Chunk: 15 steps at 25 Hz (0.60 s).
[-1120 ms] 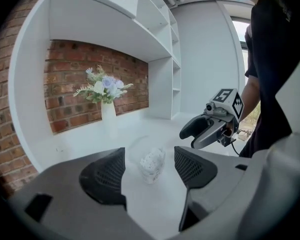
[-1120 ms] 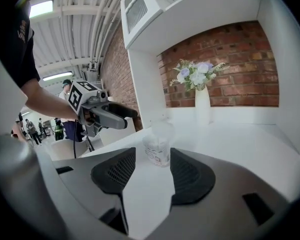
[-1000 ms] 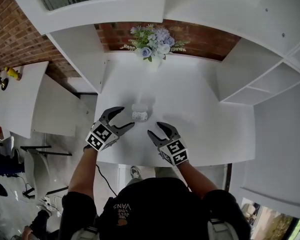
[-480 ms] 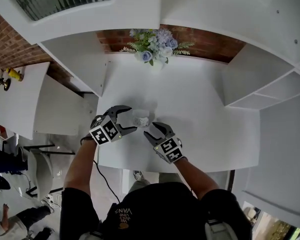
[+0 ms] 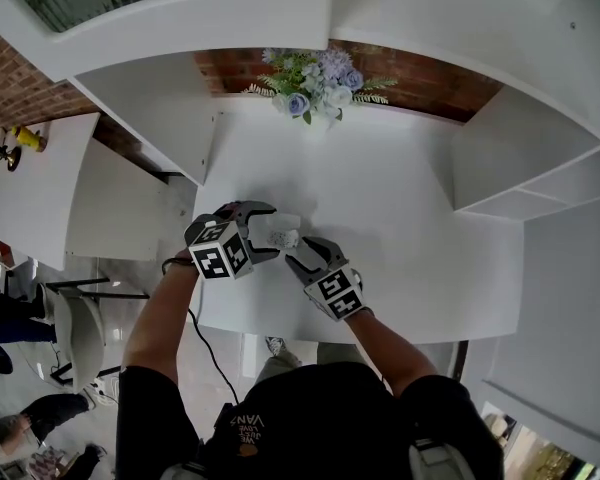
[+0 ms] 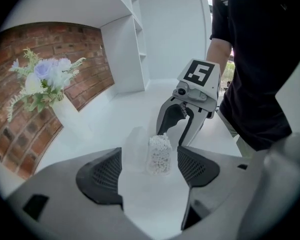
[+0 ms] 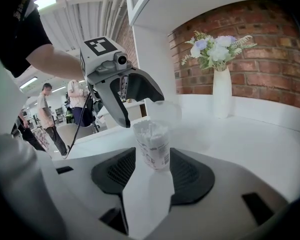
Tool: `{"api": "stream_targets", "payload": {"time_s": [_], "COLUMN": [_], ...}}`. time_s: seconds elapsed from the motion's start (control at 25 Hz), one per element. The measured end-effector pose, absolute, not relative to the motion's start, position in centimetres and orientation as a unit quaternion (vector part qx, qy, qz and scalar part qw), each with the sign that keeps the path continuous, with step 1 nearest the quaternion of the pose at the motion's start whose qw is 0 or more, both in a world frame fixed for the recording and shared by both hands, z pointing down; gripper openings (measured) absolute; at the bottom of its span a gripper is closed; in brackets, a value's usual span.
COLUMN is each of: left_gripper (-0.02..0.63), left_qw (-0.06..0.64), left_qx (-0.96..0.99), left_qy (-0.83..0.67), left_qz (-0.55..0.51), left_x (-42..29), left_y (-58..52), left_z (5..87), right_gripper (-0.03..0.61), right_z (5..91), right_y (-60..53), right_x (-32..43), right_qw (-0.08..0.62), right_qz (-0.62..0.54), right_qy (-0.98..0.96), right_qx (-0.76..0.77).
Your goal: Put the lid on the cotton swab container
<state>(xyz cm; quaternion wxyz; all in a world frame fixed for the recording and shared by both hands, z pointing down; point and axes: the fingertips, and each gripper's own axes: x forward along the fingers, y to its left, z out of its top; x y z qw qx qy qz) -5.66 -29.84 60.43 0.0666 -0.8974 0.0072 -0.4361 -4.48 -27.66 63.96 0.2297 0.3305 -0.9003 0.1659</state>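
Clear lid (image 6: 132,151): off, standing on the white table (image 5: 400,218) just beside the cotton swab container (image 7: 152,144), on the side away from your right gripper.
Container: upright, top open, swabs showing. Not capped yet.
Left gripper (image 6: 149,156): jaws opening and already wide. Lid and container both sit ahead between the tips, with the pads on neither. My read is you're spreading wide to take the lid, which looks the broader part.
Right gripper (image 7: 152,156): jaws apart, pads flanking the container's base, no clear press on it. Looks placed to steady the container while the lid goes on.
Approach: your grippers face each other across the container, so neither blocks the other.
Risk: the container looks light, so a nudge from either tip could topple it.
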Motion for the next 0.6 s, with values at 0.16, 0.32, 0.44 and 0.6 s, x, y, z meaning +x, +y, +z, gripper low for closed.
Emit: {"api": "stream_targets", "payload": {"time_s": [0.16, 0.32, 0.44, 0.6], "left_gripper": [0.330, 0.330, 0.330, 0.330], "left_qw": [0.078, 0.083, 0.087, 0.094], "left_qx": [-0.892, -0.888, -0.886, -0.883], "left_qy": [0.000, -0.002, -0.003, -0.009], "left_qz": [-0.445, -0.451, -0.455, -0.460], "left_x": [-5.8, -5.9, -5.9, -6.0], "left_y": [-29.3, -28.8, -28.5, -27.8], "left_z": [60.5, 60.5, 60.4, 60.2], "right_gripper": [0.186, 0.120, 0.112, 0.112], "right_z": [64.2, 64.1, 64.2, 64.3], "right_y": [-28.0, -28.1, -28.1, -28.1], "right_x": [-4.3, -4.2, -4.2, -4.1], "right_qw": [0.230, 0.227, 0.226, 0.223], "right_qz": [0.167, 0.164, 0.166, 0.168], "right_qy": [-0.898, -0.897, -0.897, -0.895], "right_qx": [0.337, 0.341, 0.342, 0.346]}}
